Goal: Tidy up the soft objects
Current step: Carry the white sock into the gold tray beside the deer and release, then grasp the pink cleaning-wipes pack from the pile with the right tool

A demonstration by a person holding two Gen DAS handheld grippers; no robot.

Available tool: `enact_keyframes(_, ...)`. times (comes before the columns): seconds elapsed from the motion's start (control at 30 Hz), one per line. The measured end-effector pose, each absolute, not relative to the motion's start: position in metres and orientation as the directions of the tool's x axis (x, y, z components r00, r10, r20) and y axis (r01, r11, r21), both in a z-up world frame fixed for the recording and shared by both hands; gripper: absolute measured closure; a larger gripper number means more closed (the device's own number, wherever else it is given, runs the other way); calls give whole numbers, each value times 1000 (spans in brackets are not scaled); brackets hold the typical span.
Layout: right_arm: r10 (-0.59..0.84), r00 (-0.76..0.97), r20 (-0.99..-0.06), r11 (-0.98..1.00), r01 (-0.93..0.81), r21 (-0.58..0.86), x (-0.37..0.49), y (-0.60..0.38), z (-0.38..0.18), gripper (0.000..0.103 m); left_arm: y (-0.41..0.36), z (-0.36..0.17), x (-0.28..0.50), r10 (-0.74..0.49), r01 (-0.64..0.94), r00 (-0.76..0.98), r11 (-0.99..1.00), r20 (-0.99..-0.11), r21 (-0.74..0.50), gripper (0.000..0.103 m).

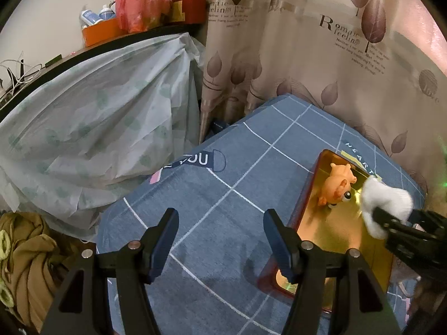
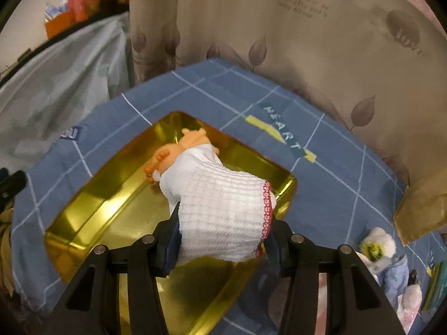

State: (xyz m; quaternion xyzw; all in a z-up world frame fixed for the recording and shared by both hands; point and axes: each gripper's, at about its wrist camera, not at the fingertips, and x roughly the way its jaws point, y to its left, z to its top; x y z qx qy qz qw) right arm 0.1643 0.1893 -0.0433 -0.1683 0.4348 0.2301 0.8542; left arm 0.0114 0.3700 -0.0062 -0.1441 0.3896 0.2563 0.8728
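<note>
A gold tray (image 2: pixel 92 195) (image 1: pixel 343 223) lies on the blue checked cloth. An orange squishy animal toy (image 1: pixel 338 184) (image 2: pixel 192 139) rests in the tray's far end. My right gripper (image 2: pixel 220 223) is shut on a folded white knitted cloth with a red edge (image 2: pixel 223 203) and holds it above the tray, partly hiding the toy. From the left wrist view that cloth (image 1: pixel 387 201) shows as a white bundle in the right gripper (image 1: pixel 391 223) over the tray. My left gripper (image 1: pixel 220 231) stands open over the blue cloth, left of the tray, with nothing between its fingers.
A small plush doll in white and blue (image 2: pixel 385 254) lies right of the tray. A brown paper bag (image 2: pixel 421 212) stands at the far right. Leaf-print curtains (image 1: pixel 321 42) hang behind. A plastic-draped shelf (image 1: pixel 97 106) and an olive garment (image 1: pixel 30 259) are on the left.
</note>
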Motion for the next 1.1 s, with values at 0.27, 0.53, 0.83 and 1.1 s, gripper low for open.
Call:
enact_keyframes(0.27, 199, 506, -839, 849, -517, -110, 187, 206, -65, 55, 369, -8, 13, 327, -557, 561, 829, -760, -54, 39)
enact_keyframes(0.53, 209, 500, -840, 856, -510, -91, 187, 205, -68, 34, 369, -9, 14, 322, -559, 561, 827, -763, -62, 39)
enact_keyframes(0.83, 287, 536, -794, 861, -508, -32, 165, 183, -21, 23, 369, -9, 12, 322, -555, 564, 829, -761, -61, 39)
enact_keyframes(1.1, 326, 588, -741, 879, -477, 7, 121, 110, 15, 23, 364, -7, 14, 327, -548, 566, 835, -757, -49, 39)
